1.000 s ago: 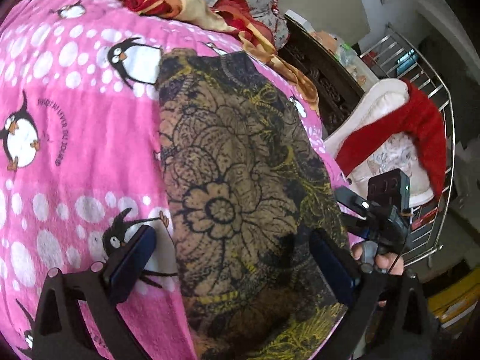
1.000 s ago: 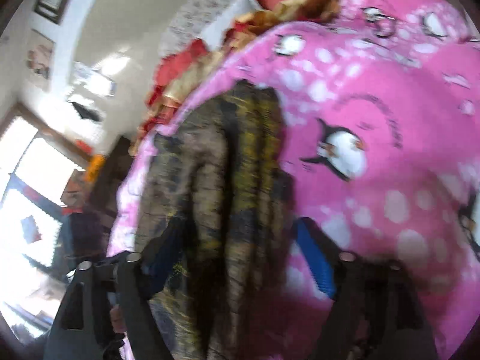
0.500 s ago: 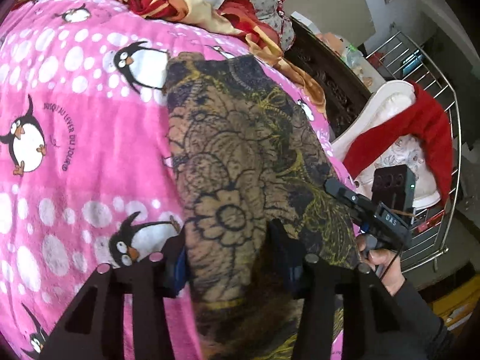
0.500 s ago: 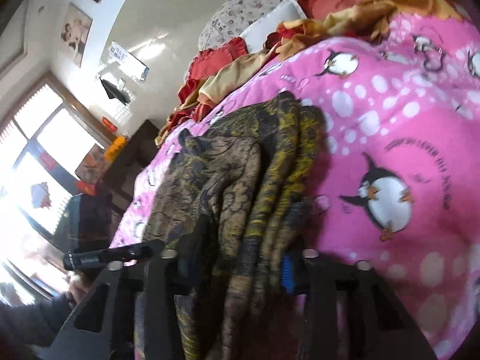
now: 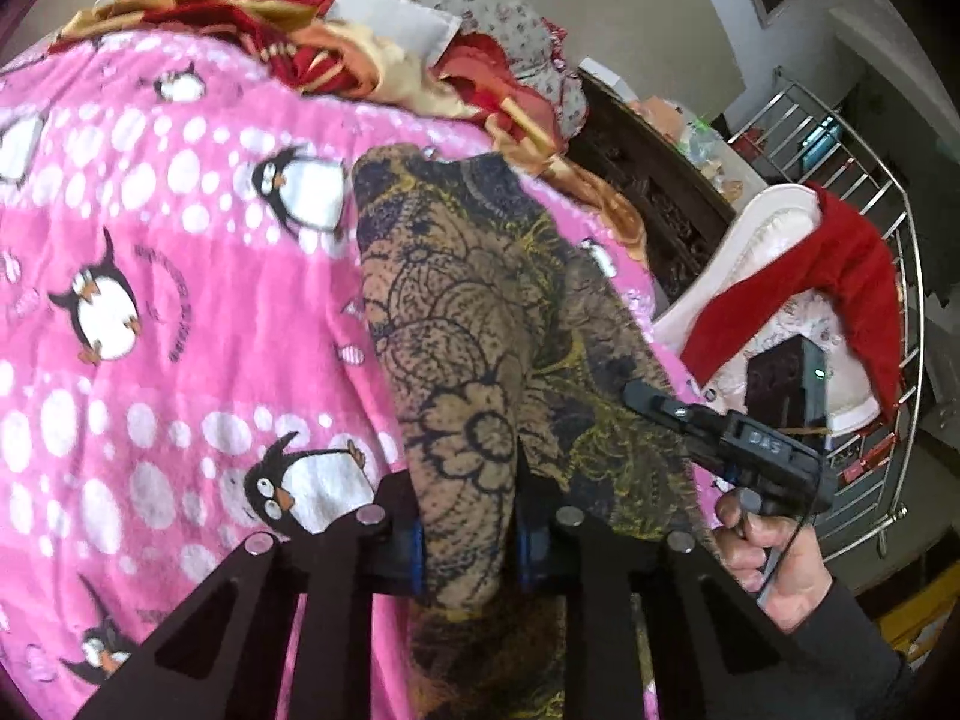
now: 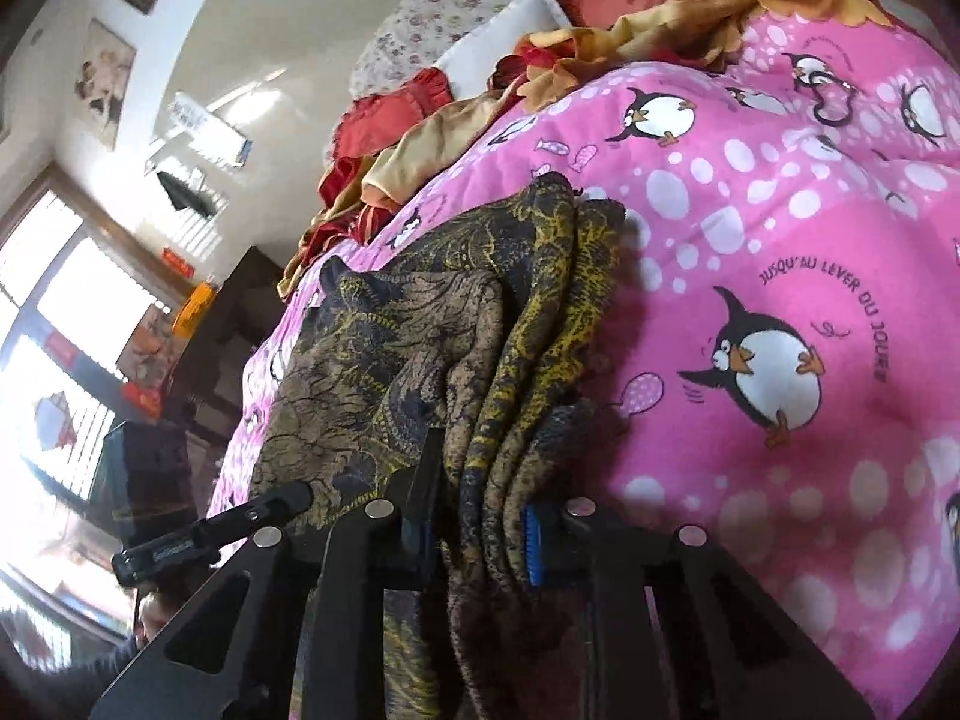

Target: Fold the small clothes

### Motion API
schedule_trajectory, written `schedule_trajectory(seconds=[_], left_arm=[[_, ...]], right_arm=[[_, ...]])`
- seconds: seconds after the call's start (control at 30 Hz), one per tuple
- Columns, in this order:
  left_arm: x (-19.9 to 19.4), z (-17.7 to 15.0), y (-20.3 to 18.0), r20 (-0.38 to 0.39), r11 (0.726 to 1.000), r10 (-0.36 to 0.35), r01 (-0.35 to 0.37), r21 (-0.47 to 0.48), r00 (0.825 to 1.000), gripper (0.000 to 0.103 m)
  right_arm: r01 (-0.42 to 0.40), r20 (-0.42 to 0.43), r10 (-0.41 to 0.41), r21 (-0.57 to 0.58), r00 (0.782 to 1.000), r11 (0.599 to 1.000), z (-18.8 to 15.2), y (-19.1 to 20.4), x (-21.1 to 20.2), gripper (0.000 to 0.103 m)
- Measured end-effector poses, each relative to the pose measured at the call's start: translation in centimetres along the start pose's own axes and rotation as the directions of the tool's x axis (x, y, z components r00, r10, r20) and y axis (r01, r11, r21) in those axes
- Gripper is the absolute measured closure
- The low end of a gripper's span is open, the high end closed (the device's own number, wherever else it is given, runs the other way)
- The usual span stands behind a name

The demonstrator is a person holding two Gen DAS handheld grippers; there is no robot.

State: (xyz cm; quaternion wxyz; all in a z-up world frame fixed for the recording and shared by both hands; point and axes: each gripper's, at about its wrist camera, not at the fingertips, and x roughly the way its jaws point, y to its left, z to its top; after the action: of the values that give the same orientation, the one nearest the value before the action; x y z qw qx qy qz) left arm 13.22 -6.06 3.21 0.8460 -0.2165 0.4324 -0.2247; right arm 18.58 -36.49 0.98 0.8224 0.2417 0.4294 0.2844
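Observation:
A brown, black and yellow flower-patterned garment (image 5: 456, 324) lies lengthwise on a pink penguin blanket (image 5: 150, 300). My left gripper (image 5: 468, 534) is shut on the garment's near edge, cloth bunched between its blue pads. My right gripper (image 6: 480, 534) is shut on a thick gathered fold of the same garment (image 6: 420, 348), lifted off the blanket (image 6: 780, 240). The other hand-held gripper shows in each view, at the right in the left wrist view (image 5: 732, 444) and at the lower left in the right wrist view (image 6: 210, 534).
Red and gold bedding (image 5: 288, 18) and a floral pillow are piled at the bed's far end. A dark wooden cabinet (image 5: 654, 180) and a metal rack with red and white cloth (image 5: 810, 276) stand beside the bed. A bright window (image 6: 54, 324) is at the left.
Both grippers went from open around the garment to shut on it. The garment's near edge has been gathered and lifted, narrowing into folds.

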Motion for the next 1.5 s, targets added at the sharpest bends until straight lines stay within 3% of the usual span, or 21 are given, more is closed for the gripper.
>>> schedule_trajectory(seconds=[0.13,0.57,0.73,0.8,0.9,0.97,1.1,1.13,1.17,1.23,1.33,1.4,1.43,1.5], left_arm=[[-1.9,0.3,0.9,-0.012,1.0,0.01,-0.01,0.014,1.0,0.082],[-10.8,0.2,12.0,0.008,0.988,0.132,-0.131,-0.081,0.991,0.082],[-9.3,-0.6,12.4,-0.028,0.98,0.186,-0.187,-0.064,0.982,0.07],[-10.0,-0.6,11.6,-0.001,0.978,0.203,-0.203,-0.045,0.979,0.064],[-12.5,-1.0,10.5,0.08,0.972,0.237,-0.236,-0.016,0.968,0.045],[-14.2,-1.5,9.8,0.151,0.966,0.259,-0.259,-0.017,0.954,0.037],[-14.6,-2.4,7.3,0.247,0.962,0.262,-0.272,0.006,0.933,0.037],[-14.0,-2.3,7.3,0.247,0.958,0.276,-0.286,0.008,0.929,0.038],[-13.0,-1.9,7.3,0.235,0.955,0.288,-0.298,0.005,0.928,0.047],[-11.0,-0.4,7.8,0.201,0.946,0.321,-0.323,-0.028,0.925,0.057],[-8.7,1.0,9.0,0.185,0.934,0.357,-0.35,-0.07,0.915,0.057],[-6.6,0.3,9.9,0.152,0.929,0.37,-0.359,-0.093,0.917,0.055],[-6.0,-0.4,9.9,0.162,0.92,0.391,-0.381,-0.088,0.906,0.055],[-6.1,-1.0,9.5,0.204,0.915,0.404,-0.396,-0.08,0.892,0.053]], right_arm=[[0.015,-0.047,-0.012,0.052,0.999,0.999,0.2,1.1,1.2,0.095],[-0.061,-0.182,0.062,0.011,0.981,0.998,-1.7,10.4,11.0,0.095],[0.013,-0.172,-0.024,-0.061,0.985,0.998,-2.0,11.3,12.6,0.092],[0.021,-0.169,-0.027,-0.036,0.985,0.999,-1.9,10.6,12.2,0.087],[0.046,-0.149,-0.05,-0.025,0.988,0.999,-1.6,11.2,10.0,0.086],[0.079,-0.104,-0.089,-0.091,0.991,0.993,-1.6,12.6,7.8,0.086],[0.132,-0.013,-0.142,-0.301,0.99,0.945,-3.1,17.7,5.1,0.087],[0.169,-0.007,-0.184,-0.367,0.983,0.915,-3.8,19.3,5.6,0.09],[0.19,0.004,-0.209,-0.432,0.978,0.882,-4.3,20.7,6.3,0.099],[0.27,0.036,-0.299,-0.536,0.954,0.8,-5.0,22.4,8.5,0.101],[0.369,0.037,-0.419,-0.547,0.907,0.751,-4.5,21.7,11.8,0.101],[0.415,-0.015,-0.487,-0.502,0.873,0.759,-4.0,19.0,13.2,0.103],[0.425,-0.034,-0.495,-0.464,0.868,0.777,-3.9,17.4,13.5,0.103],[0.399,-0.021,-0.448,-0.42,0.894,0.815,-4.1,15.9,13.0,0.103]])
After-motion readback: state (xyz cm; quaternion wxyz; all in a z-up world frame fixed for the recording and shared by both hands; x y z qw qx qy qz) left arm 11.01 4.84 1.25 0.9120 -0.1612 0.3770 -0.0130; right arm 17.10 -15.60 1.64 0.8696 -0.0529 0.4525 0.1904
